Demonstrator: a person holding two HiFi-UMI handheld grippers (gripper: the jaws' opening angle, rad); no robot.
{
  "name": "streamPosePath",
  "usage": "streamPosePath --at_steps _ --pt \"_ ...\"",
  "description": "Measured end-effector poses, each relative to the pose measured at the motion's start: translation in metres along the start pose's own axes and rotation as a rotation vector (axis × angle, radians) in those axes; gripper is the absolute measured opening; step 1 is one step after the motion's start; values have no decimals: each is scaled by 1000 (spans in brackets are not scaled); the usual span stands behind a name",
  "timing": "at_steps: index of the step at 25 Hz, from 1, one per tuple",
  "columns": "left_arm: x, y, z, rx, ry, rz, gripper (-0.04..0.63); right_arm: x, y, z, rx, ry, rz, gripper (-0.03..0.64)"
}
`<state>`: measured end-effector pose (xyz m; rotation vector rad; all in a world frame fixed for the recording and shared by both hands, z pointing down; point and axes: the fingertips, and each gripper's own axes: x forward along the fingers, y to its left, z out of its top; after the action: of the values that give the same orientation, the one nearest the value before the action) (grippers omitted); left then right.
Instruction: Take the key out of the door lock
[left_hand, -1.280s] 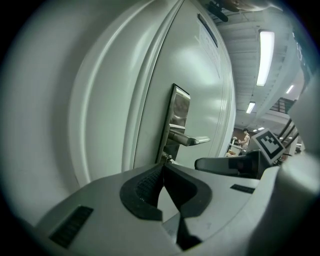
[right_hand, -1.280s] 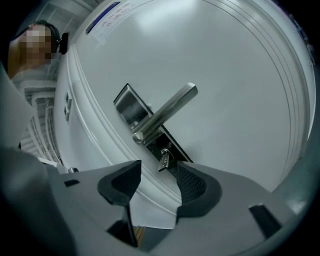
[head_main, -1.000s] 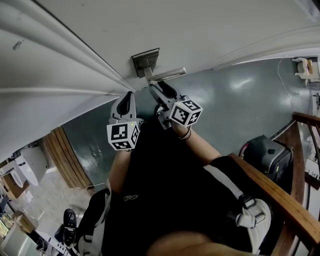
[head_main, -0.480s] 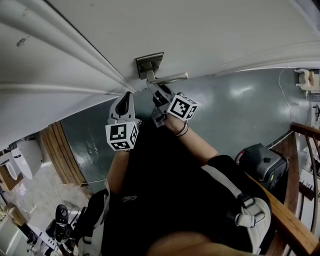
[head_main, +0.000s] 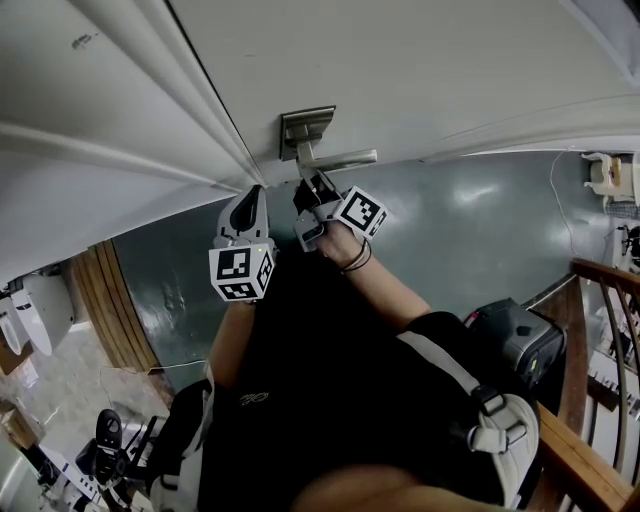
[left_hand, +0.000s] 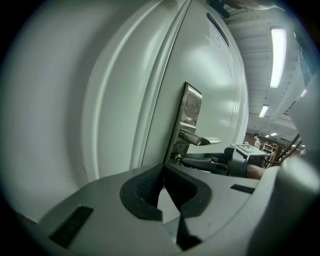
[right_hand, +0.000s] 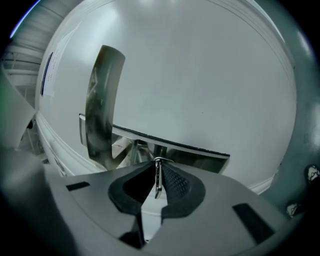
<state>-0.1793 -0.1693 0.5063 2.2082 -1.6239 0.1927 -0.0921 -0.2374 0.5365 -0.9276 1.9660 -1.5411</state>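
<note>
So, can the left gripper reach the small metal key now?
Probably not: the right gripper, whose jaws have just been closing, pinches the small metal key below the silver lever handle, blocking the way.

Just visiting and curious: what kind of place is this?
Probably a hallway or landing inside a building: a white door with a metal lever handle, a wooden railing, and strip ceiling lights.

**Key gripped at the lock**

The key, a thin metal blade, stands upright and edge-on between the jaws of the right gripper, which have just been closing on it. The lock, a metal plate, sits just beyond on the white door.
</note>
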Motion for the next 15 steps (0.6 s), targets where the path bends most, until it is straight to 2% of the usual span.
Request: streamPosePath --at_steps 4,9,15 --pt "-2 2 0 -1 -1 -3 23 0 -8 3 37 -28 -56 42" --pt "-5 4 1 -1 -5 -4 23 0 -8 2 84 -55 -34 37" --pt "-8 5 -2 2 0 -10 23 0 -5 2 87 -56 -6 31"
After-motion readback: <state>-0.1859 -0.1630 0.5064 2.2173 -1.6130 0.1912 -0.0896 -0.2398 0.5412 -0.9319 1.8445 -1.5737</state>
